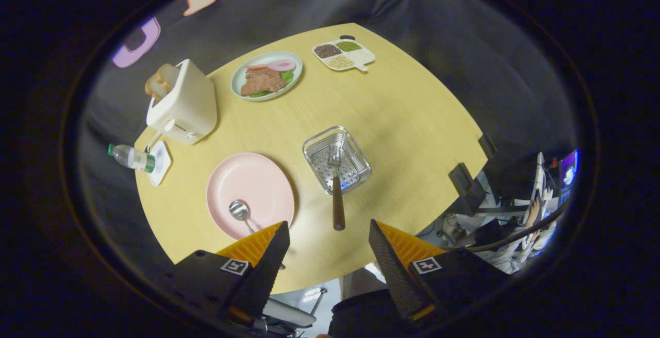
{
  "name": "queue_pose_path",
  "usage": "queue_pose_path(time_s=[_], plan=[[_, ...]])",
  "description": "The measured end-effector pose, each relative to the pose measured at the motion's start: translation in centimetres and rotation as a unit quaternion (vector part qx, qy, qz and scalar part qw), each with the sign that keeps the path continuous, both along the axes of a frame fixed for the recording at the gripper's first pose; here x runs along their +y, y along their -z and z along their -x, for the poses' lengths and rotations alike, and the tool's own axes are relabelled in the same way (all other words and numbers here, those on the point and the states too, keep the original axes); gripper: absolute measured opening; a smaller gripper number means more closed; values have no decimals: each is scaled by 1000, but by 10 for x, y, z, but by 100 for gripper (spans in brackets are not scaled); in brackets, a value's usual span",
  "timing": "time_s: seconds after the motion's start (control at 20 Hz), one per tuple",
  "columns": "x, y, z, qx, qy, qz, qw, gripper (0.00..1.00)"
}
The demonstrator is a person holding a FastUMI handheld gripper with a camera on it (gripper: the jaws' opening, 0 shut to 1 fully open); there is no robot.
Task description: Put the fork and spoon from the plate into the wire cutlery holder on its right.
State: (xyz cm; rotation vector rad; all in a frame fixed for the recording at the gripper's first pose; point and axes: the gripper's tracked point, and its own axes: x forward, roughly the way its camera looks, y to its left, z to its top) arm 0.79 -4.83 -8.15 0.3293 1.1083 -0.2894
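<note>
Spread wide with nothing between its fingers, the gripper hangs above the near edge of the round wooden table. Largest on that surface is the cream toaster at the left edge, bread poking from its slot. Just ahead of the left finger lies the pink plate, close to the near edge, and the spoon rests on its near side, bowl up, its handle running under that fingertip. To the plate's right, near the middle of the table, sits the wire cutlery holder; the fork leans in it, tines inside and its brown handle sticking out over the near rim toward the gripper. A green plate of meat and vegetables and a divided tray of grains sit by the far edge. A small water bottle lies across a white dish at the left edge.
</note>
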Motion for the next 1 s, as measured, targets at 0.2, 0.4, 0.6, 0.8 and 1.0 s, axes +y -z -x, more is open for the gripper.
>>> queue_pose_path(time_s=[0.2,0.4,0.6,0.8,1.0], plan=[[23,-18,12,-43,-38,37,998,98],[53,-22,8,-106,-86,63,989,98],[76,-8,1,-173,-148,91,969,99],[95,24,1,-211,-199,109,951,100],[120,56,0,-251,-232,108,934,100]])
